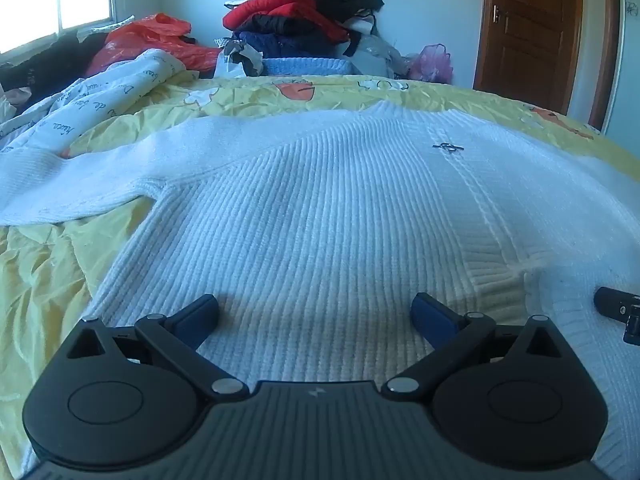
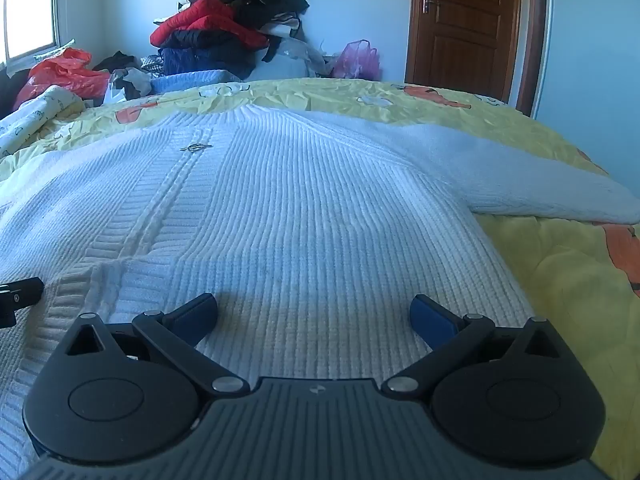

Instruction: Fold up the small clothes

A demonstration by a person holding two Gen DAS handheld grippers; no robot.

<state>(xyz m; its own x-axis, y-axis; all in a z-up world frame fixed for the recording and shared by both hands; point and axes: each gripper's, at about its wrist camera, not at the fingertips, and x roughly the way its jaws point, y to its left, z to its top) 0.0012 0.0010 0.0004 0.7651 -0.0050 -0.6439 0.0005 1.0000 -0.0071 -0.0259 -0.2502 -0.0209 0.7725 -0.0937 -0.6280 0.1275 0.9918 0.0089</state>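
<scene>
A: Both tongs are spread wide and hold nothing. The left gripper hangs low in the frame over the hem side of the sweater; the right gripper does the same in its own view, and each one sees the tip of the other at the frame edge.

B: And the sweater, where does it lie?

A: Flat on the yellow bedspread, filling the middle of both frames, collar far from us at the top. The left sleeve goes out to the left edge of the frame, the right sleeve to the right edge.

B: How will it handle, you think?

A: It is a thick ribbed knit, so soft, floppy and not slippery. I think it will sag and stretch if lifted by one point. Better to pinch a sleeve at the cuff or the shoulder seam and lay it across the body.

B: Anything in the way?

A: Not near. A pile of clothes stands at top center, a red bag at upper left, a printed cloth beside it, and a door at upper right. The small clasp on the front could catch a pad.
</scene>
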